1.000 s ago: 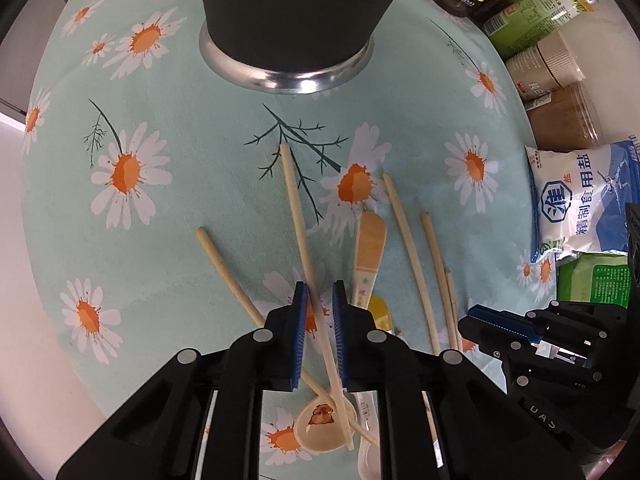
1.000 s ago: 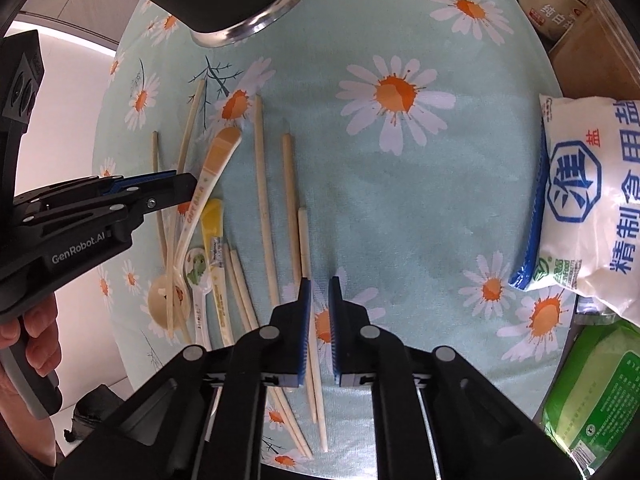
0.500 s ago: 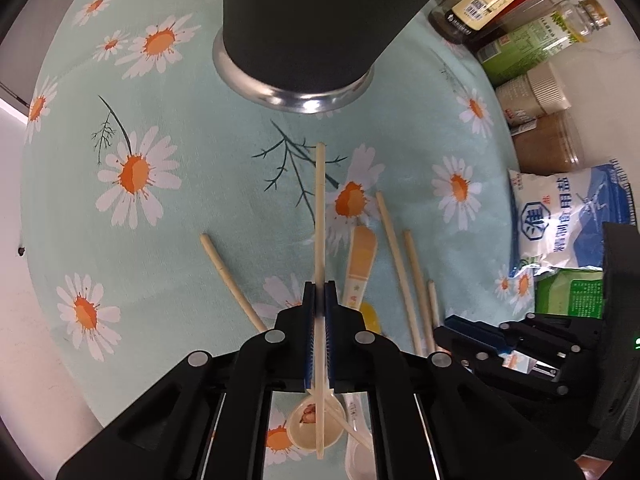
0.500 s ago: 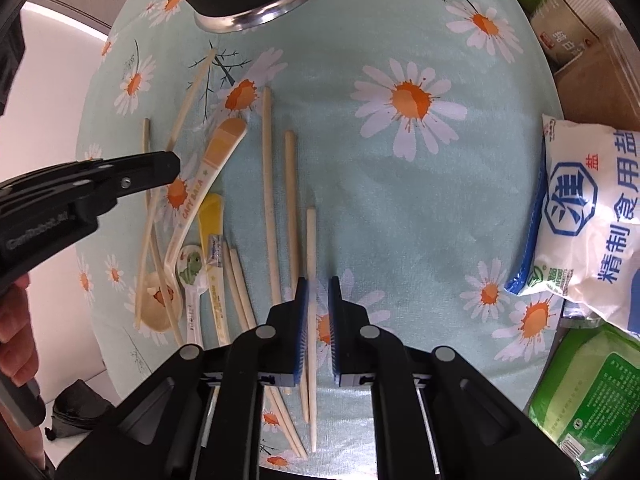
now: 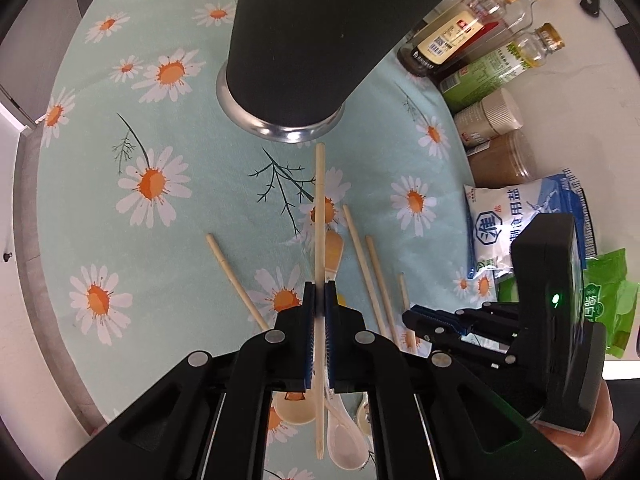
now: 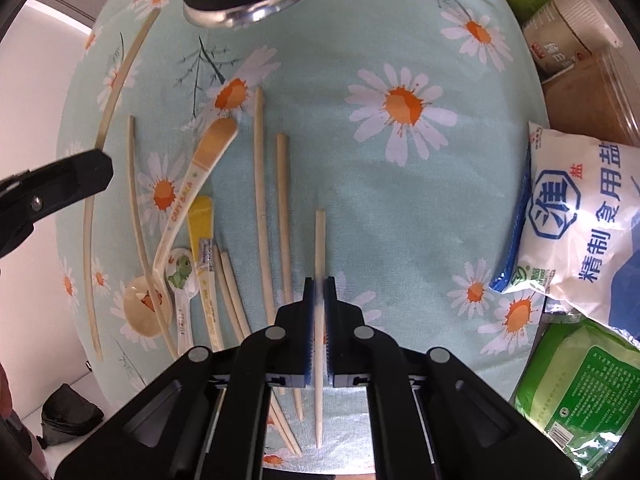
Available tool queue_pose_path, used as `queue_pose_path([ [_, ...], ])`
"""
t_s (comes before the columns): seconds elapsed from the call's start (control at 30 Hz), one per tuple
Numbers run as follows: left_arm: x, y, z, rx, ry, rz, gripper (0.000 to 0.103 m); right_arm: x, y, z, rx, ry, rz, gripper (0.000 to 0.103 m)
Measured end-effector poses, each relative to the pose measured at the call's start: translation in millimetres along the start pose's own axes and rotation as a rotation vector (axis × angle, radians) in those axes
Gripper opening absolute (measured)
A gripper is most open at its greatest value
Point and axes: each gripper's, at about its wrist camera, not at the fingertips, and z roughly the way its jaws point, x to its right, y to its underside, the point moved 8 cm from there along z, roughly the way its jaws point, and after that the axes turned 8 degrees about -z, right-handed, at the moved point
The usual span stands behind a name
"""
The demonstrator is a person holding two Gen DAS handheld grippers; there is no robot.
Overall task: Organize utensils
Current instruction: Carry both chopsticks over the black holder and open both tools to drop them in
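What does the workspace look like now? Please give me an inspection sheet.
Surface: daisy-print cloth.
Job's things: loose chopsticks, spoons, dark cup.
Clutter: bottles, salt bag, green pack.
Grippers: left gripper shut on a chopstick; right gripper shut on another chopstick.
Cables: nothing seen.
Surroundings: pale floor.

both wrist cams steeply down, close — shared tablecloth (image 5: 192, 232)
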Motion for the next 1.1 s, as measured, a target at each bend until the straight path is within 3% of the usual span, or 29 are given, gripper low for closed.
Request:
queue_pose_path([
  [0.13,3,0,-17,0.055,0.021,-0.003,0.004,6,-6,-34,0.097,-0.046,0.005,0.005],
  [0.47,24,-13,-103,0.338,0.111,0.041,0.004,-16,-41,-170,0.553,-0.226,-0.113,0.005],
  [0.63,40,-35,-147,0.54,0.162,0.075,0.004,-17,-73,-215,0.734,-0.28,-0.162,0.006],
  [0.9,55,-77,-196,0.781,0.191,0.118,0.004,-2,-125,-281,0.999,-0.372,-0.132,0.006],
  [1.1,69,-118,-221,0.968,0.227,0.149,0.004,14,-148,-339,1.217,-0.349,-0.085,0.006],
])
